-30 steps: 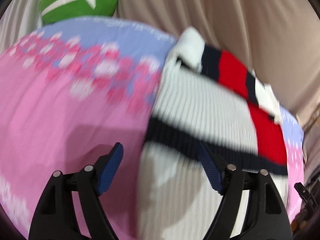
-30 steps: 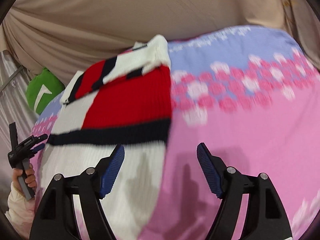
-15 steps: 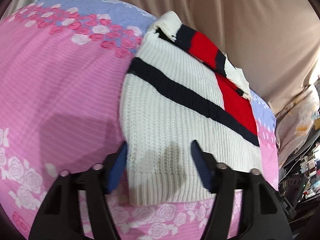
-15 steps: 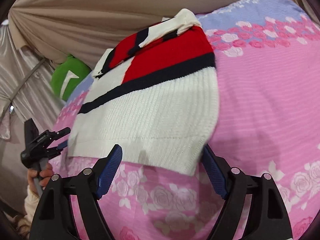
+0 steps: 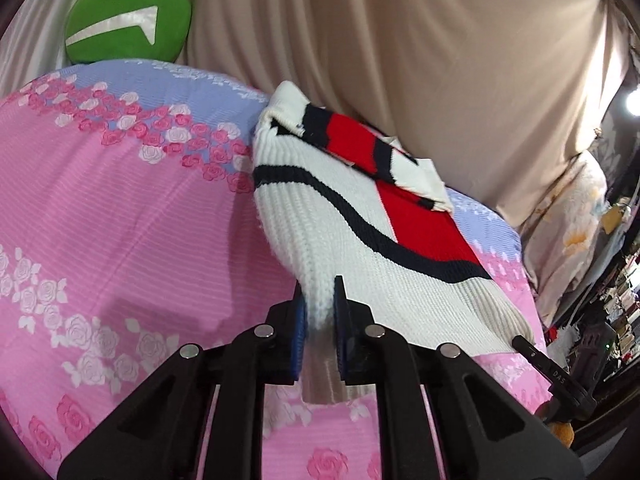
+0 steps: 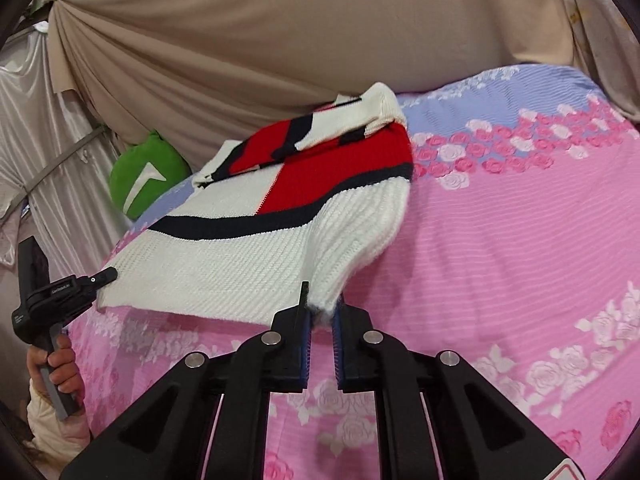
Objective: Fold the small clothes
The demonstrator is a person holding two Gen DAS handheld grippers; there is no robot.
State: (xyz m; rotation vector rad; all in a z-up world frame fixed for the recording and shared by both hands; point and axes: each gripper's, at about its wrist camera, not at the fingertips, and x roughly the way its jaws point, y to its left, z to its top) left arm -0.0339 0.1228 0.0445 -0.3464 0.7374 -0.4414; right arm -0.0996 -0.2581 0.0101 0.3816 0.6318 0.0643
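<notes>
A white knit sweater (image 5: 360,240) with a navy stripe and red panel lies on the pink flowered bedspread (image 5: 120,220). My left gripper (image 5: 318,292) is closing on the near left corner of its hem, and the knit is pinched between the blue pads and lifted. In the right wrist view my right gripper (image 6: 322,300) is closing on the near right hem corner of the sweater (image 6: 240,256), also raised off the bedspread (image 6: 500,260). The folded sleeves rest on the sweater's far part. Each view shows the other gripper at the opposite hem corner.
A green cushion (image 5: 128,20) sits at the far edge of the bed against beige draped curtains (image 5: 400,60). A hand (image 6: 60,364) holds the left gripper's handle. Cluttered shelves (image 5: 616,300) stand beyond the bed's right side.
Both grippers drew back to the sweater's near hem and closed on its two corners. The hem has risen off the bedspread, bunching the knit at each grip.
</notes>
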